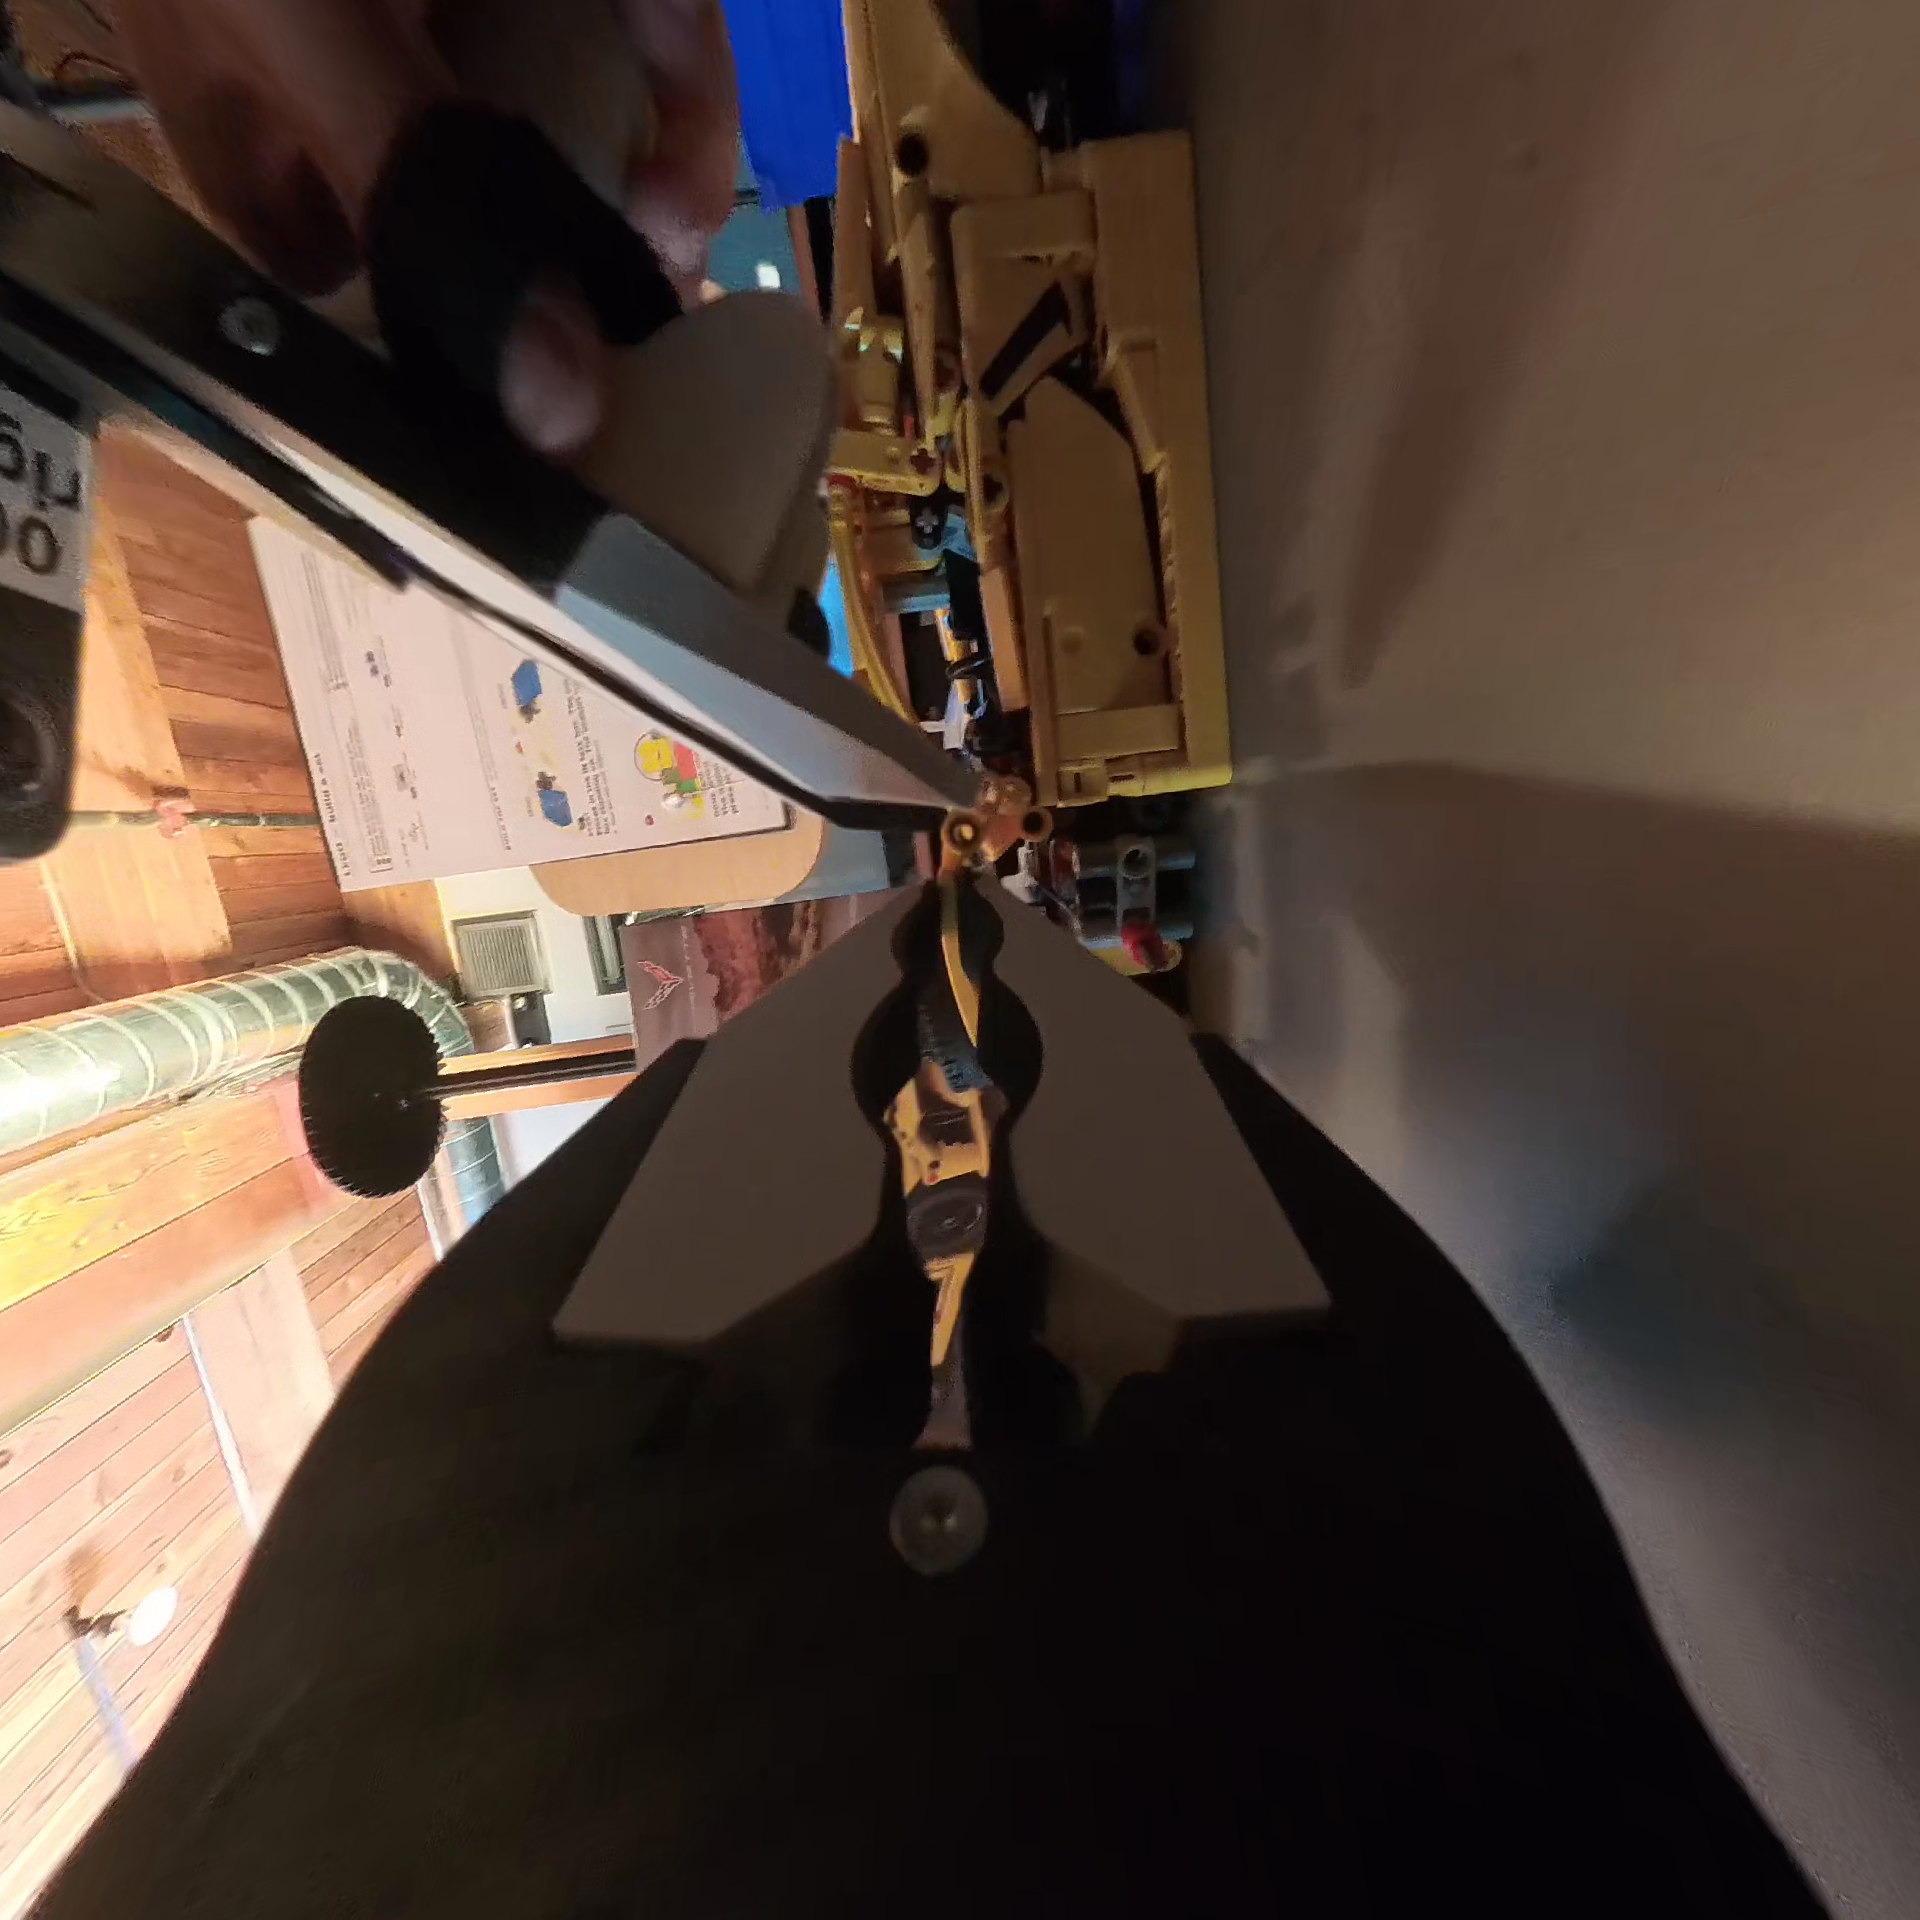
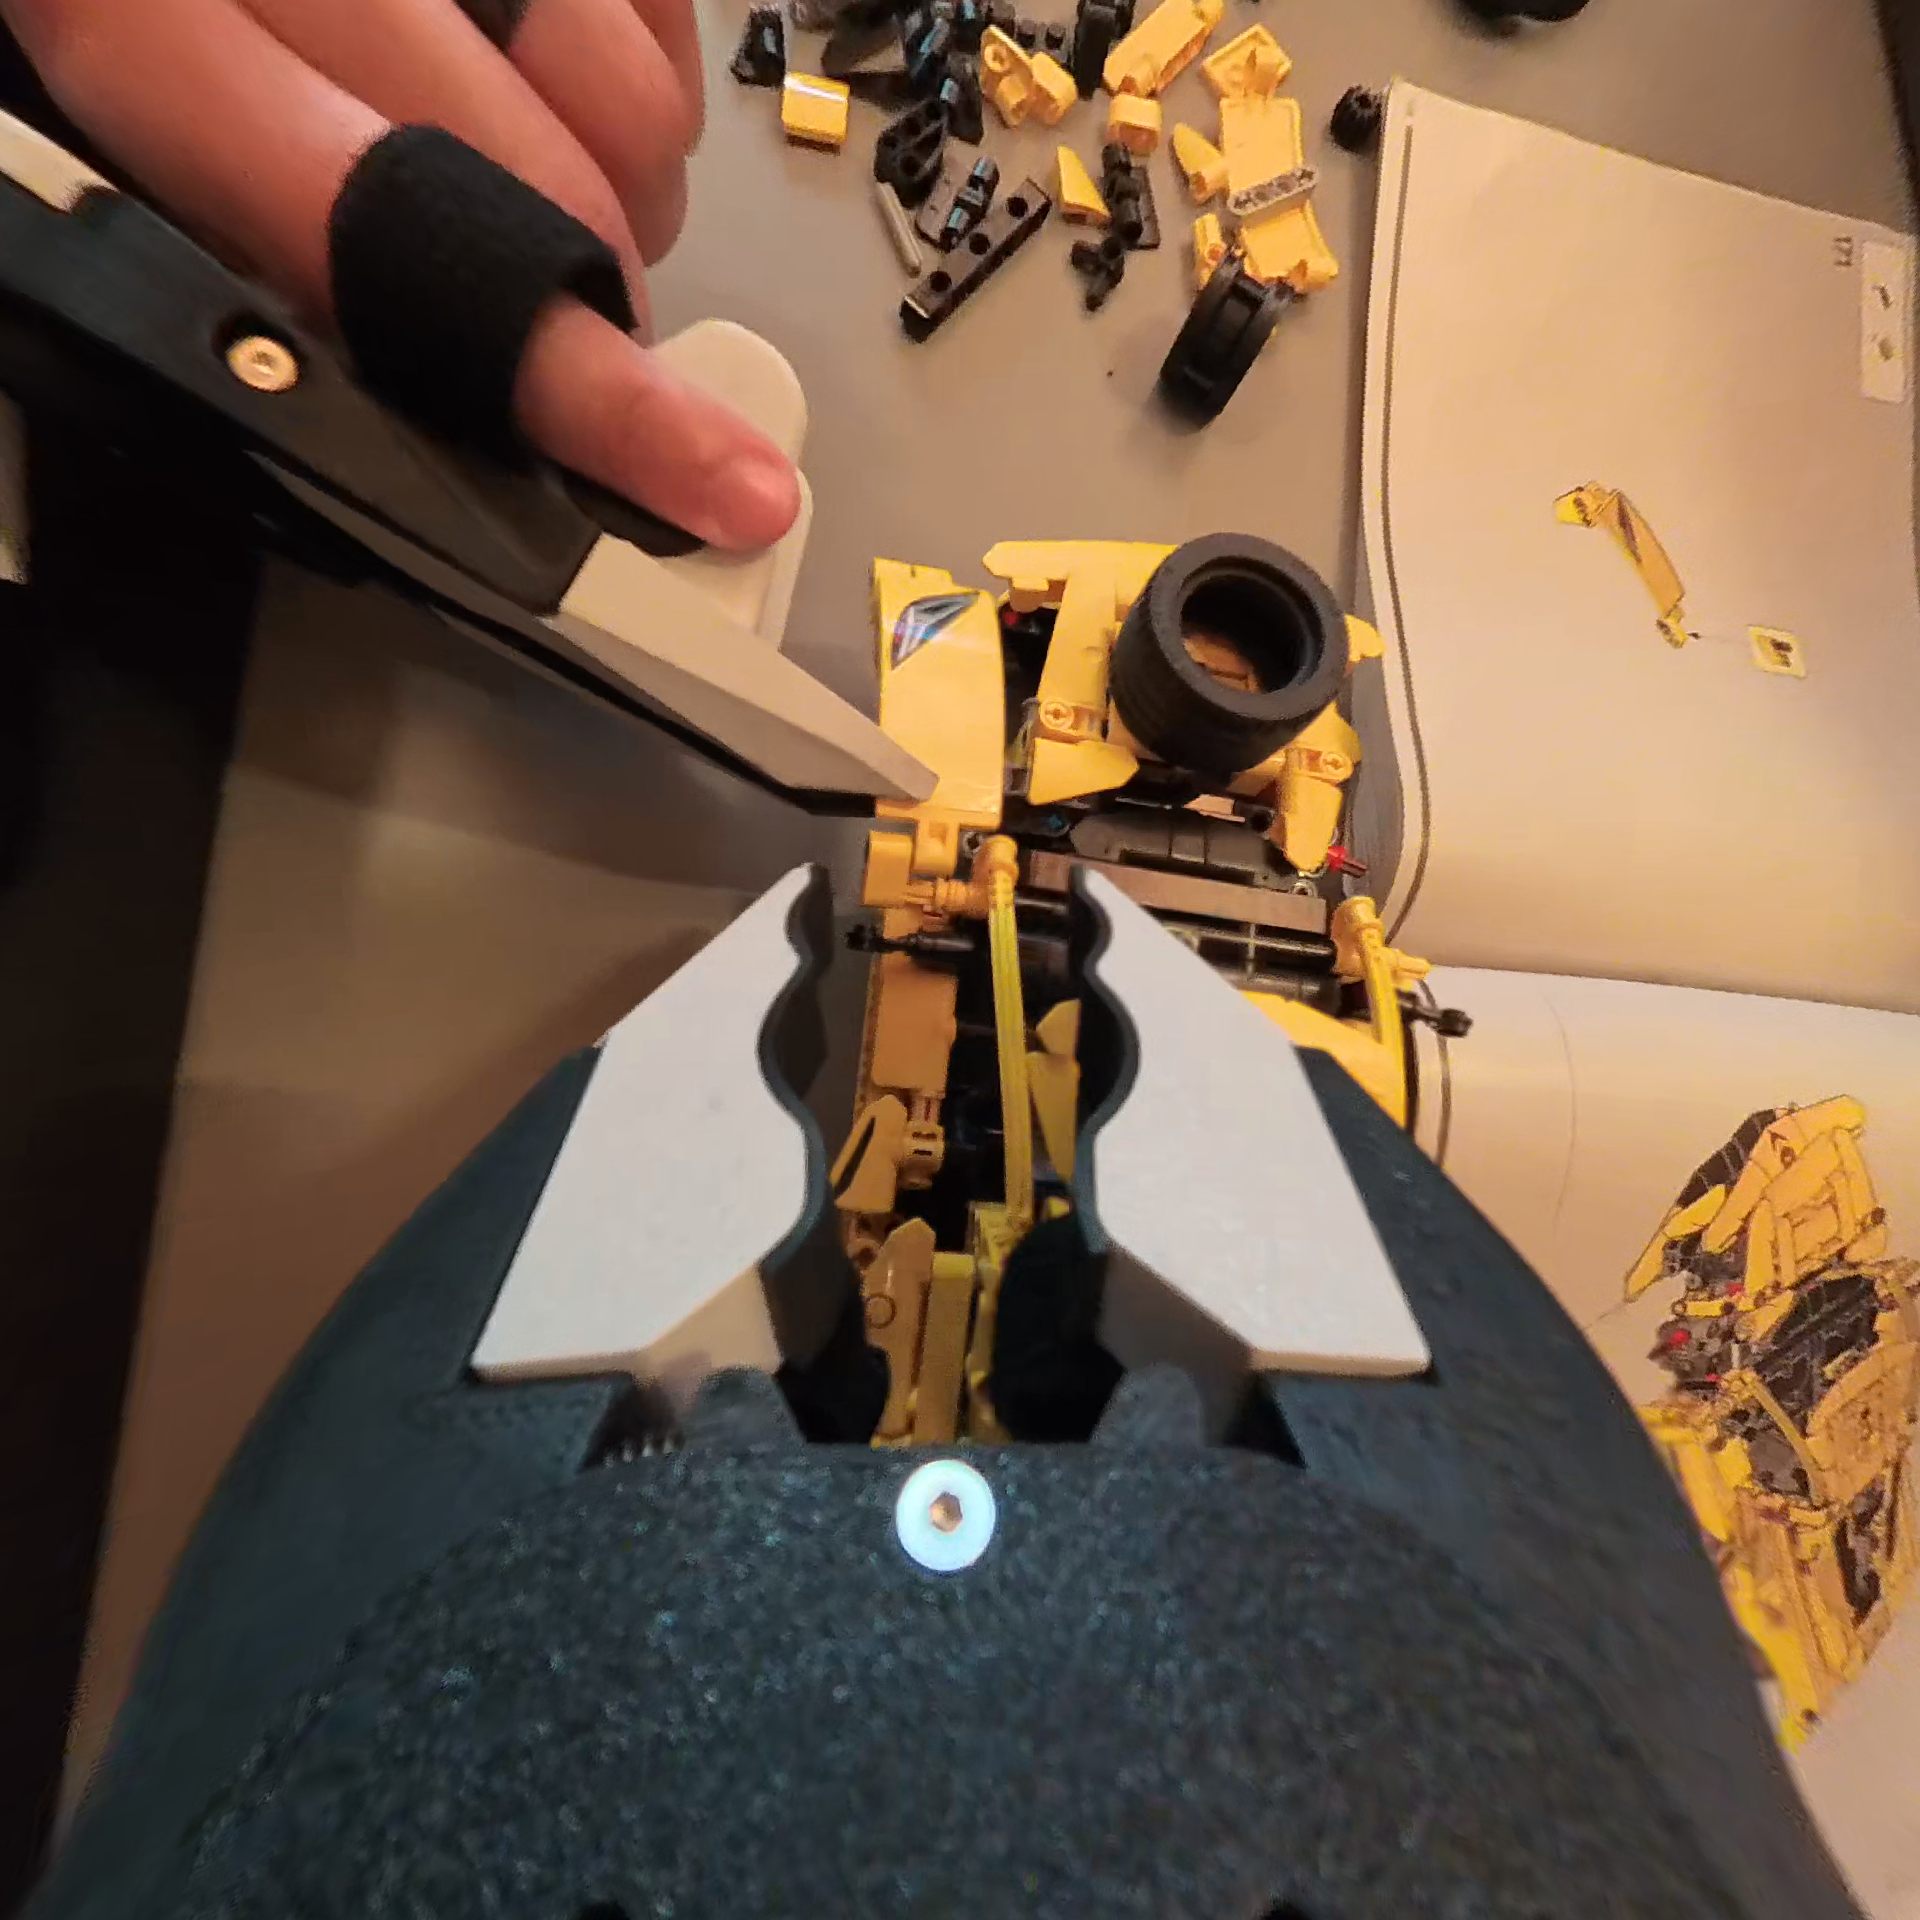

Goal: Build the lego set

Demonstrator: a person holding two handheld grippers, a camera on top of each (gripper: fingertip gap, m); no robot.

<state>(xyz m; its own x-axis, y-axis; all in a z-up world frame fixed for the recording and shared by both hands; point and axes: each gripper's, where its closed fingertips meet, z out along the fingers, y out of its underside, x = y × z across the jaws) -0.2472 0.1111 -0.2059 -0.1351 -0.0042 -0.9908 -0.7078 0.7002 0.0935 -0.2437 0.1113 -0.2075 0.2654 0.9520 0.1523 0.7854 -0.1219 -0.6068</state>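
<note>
Lego car, yellow and partly built, lies with its long axis running straight ahead between the right gripper fingers, tyre at the far end. Right gripper stands half open around the body. Left gripper pinches a thin yellow hose. Grey table carries loose pieces beyond and an instruction booklet to the right. A hand angles in from upper left.

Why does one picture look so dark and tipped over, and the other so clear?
Left wrist view: rolled sideways, the gripper body in deep shadow, the hand blurred, straight edges bowed by the wide lens. Right wrist view: evenly lit, the yellow model and loose pieces fairly sharp, edges still curved.
</note>
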